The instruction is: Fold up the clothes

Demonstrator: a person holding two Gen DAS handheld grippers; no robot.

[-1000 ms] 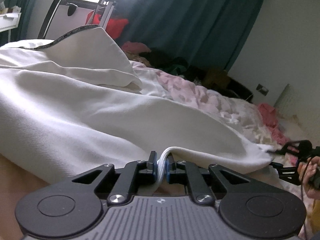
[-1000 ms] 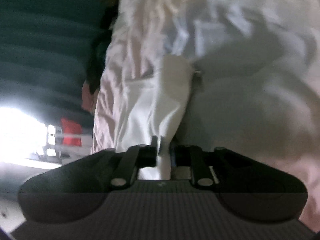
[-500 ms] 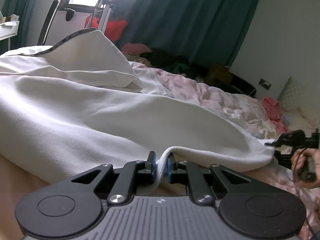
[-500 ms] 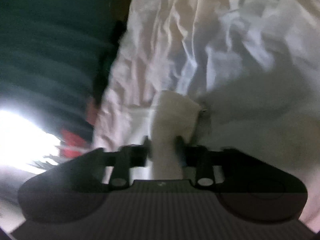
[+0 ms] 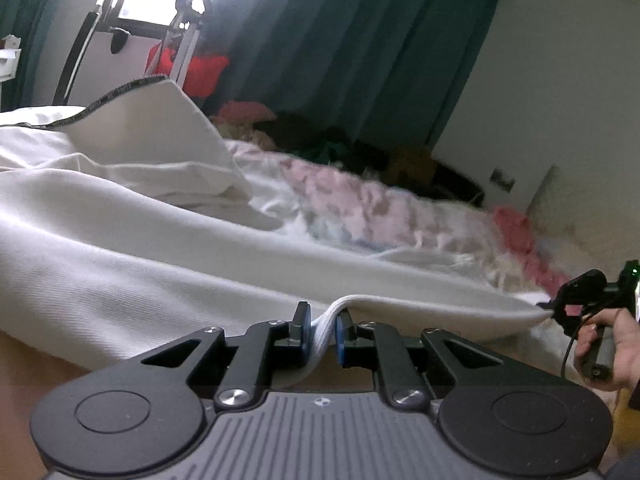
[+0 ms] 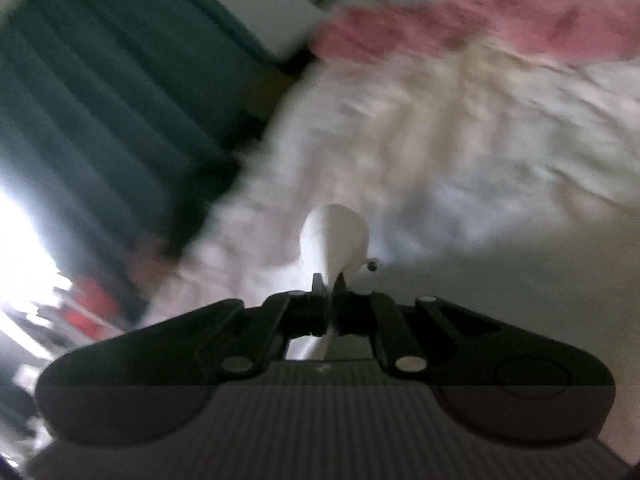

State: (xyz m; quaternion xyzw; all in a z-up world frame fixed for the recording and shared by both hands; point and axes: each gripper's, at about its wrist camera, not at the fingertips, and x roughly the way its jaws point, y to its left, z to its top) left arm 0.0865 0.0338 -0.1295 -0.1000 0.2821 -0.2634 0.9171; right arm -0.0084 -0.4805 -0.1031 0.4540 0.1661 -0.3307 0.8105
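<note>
Where gripped, white twill garment (image 5: 168, 280) bunches.

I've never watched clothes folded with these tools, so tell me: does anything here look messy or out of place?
Mostly the surroundings. Behind the white garment, which both grippers pinch, loose clothes lie heaped by the curtain, and a pink piece sits crumpled on the bedding.

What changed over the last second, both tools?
The right tool swung: its view went from white cloth and bedding to the pink garment and wall, and in the left view it sits lower and further right, stretching the hem of the white garment. Nothing was taken or released. The left tool stays shut on the hem, and the right on its corner.
</note>
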